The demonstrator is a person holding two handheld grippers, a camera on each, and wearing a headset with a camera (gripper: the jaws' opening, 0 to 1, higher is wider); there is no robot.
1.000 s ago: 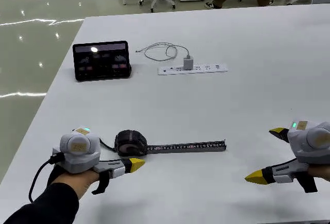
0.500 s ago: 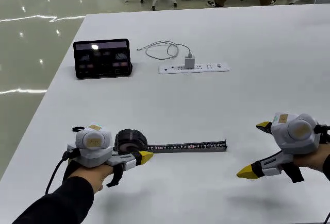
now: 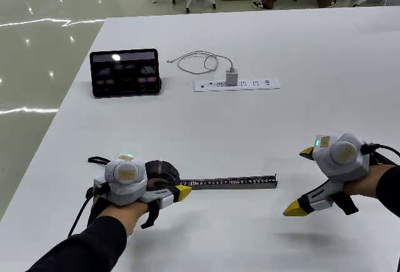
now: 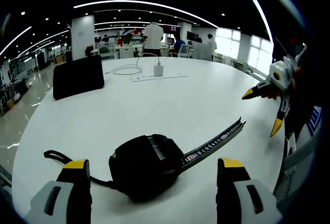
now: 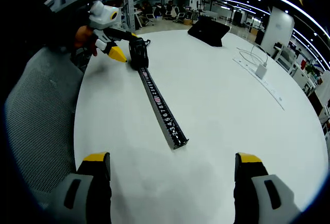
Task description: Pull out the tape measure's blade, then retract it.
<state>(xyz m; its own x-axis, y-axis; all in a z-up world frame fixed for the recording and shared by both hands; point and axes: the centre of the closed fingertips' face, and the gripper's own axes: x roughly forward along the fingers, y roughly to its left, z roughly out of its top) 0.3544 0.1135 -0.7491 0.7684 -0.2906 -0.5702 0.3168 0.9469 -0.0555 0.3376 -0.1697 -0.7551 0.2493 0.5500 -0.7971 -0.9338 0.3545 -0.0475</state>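
A black tape measure [image 3: 161, 173] lies on the white table [image 3: 250, 128] with its blade [image 3: 234, 182] pulled out to the right and lying flat. My left gripper [image 3: 167, 182] is open and straddles the case [image 4: 147, 165], with a gap on each side. The blade's [image 4: 214, 142] tip points toward my right gripper [image 4: 273, 92]. My right gripper [image 3: 299, 181] is open, just right of the blade's end hook [image 3: 275, 180] and apart from it. In the right gripper view the blade [image 5: 157, 100] runs from its end [image 5: 178, 140] back to the case [image 5: 138, 51], where the left gripper [image 5: 111, 38] sits.
A dark tablet [image 3: 124, 72] stands at the back left. A white power strip [image 3: 236, 83] with a charger and coiled cable [image 3: 200, 61] lies behind the middle. The table's left edge [image 3: 59, 122] drops to a shiny floor. Chairs and people stand beyond the far edge.
My left gripper has moved forward and right until its jaws straddle the case. My right gripper has moved left toward the blade's end. The tape measure has stayed put.
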